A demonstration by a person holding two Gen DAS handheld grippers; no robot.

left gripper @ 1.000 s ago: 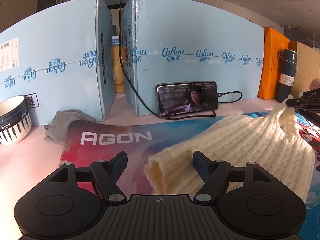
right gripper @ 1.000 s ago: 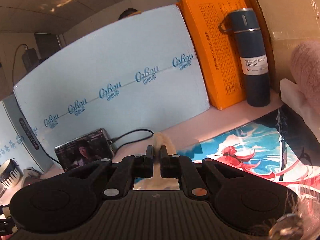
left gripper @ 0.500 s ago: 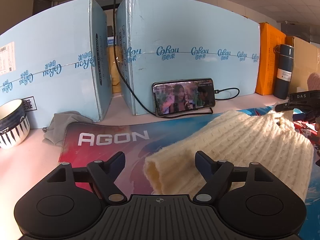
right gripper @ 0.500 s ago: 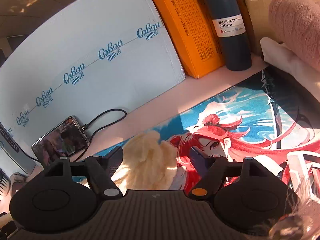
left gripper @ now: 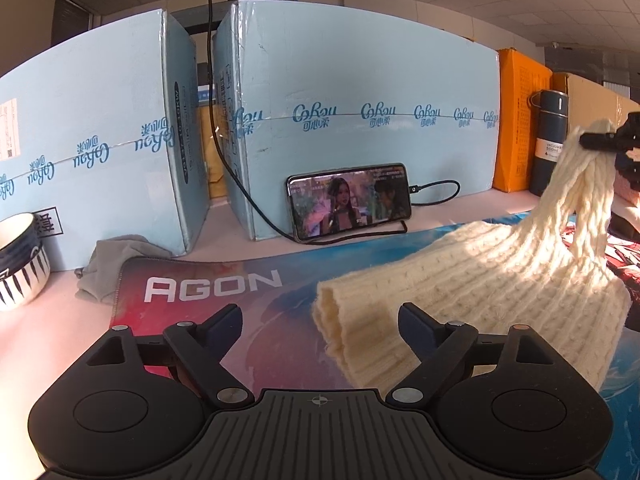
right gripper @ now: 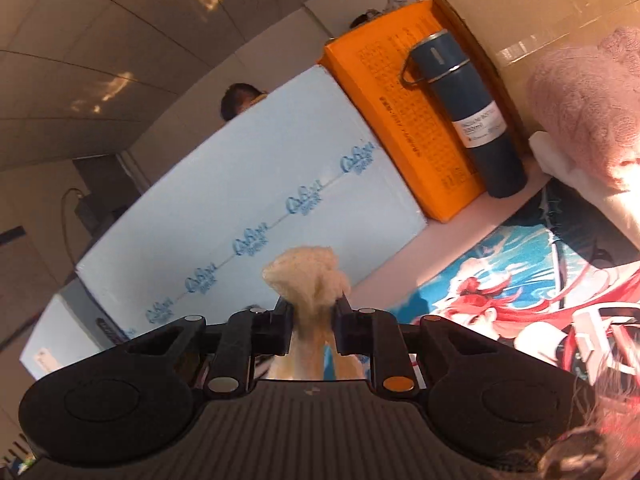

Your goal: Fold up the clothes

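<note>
knitwear on your desk counts as one cream sweater (left gripper: pixel 472 280), lying on the printed desk mat (left gripper: pixel 208 284) with one bunched end lifted off it. your right gripper (right gripper: pixel 313 312) is clenched on that raised bunch, the wool pinched between both fingers and puffing out past the tips. your left gripper (left gripper: pixel 320 320) hangs released, jaws spread wide, low over the mat with the sweater's ribbed cuff between its fingers.

you have two pale blue cartons (left gripper: pixel 360 120) standing along the back, one orange box (right gripper: pixel 404 120), one dark blue flask (right gripper: pixel 468 120), one phone (left gripper: pixel 348 200) propped against a carton with its screen lit, one striped bowl (left gripper: pixel 20 268) and one grey cloth (left gripper: pixel 116 260) at the mat's left edge. pink fuzzy knit (right gripper: pixel 588 100) sits at the far right.

the tabletop is pale pink under a tiled ceiling.
</note>
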